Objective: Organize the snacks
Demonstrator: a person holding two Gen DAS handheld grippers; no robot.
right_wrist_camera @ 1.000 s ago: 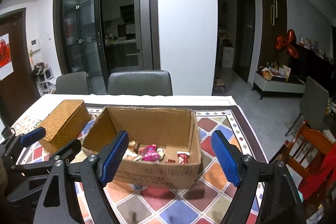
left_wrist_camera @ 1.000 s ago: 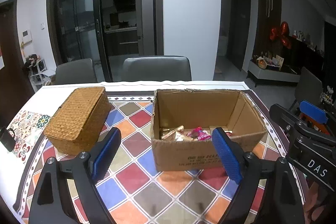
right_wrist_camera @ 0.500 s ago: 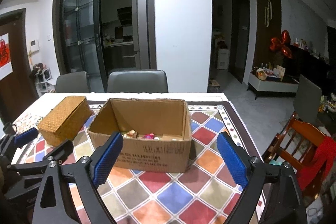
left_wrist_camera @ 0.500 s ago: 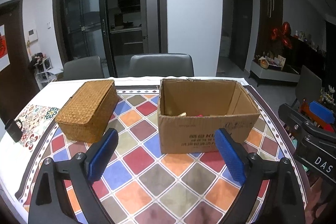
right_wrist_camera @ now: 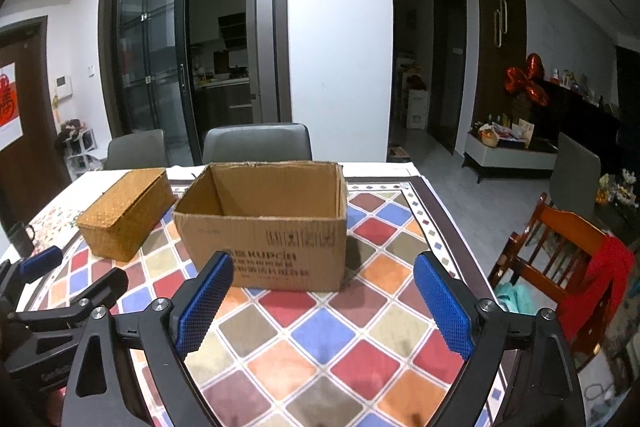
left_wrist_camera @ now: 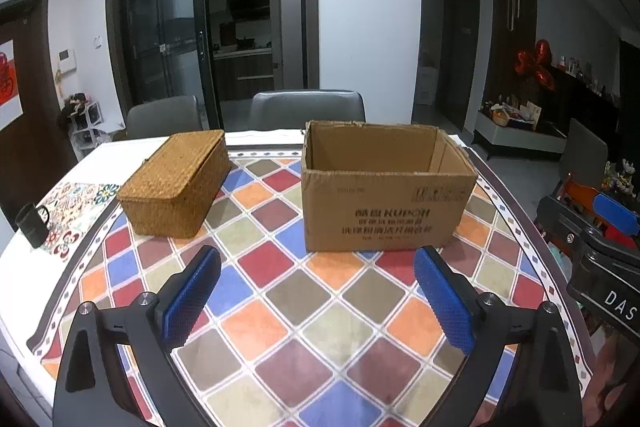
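An open cardboard box stands on the table with its printed front wall toward me; it also shows in the right wrist view. Its contents are hidden behind the front wall. A closed woven wicker box sits to its left, also in the right wrist view. My left gripper is open and empty above the table, short of the cardboard box. My right gripper is open and empty, also short of the box. The right gripper shows at the left wrist view's right edge.
The table has a chequered coloured mat. A black mug stands at the table's left edge. Grey chairs stand behind the table. A wooden chair with a red cloth is to the right of the table.
Both grippers have pulled back and dropped lower from the cardboard box. The snacks inside, visible before, are now hidden behind the box's front wall. Both grippers stayed open.
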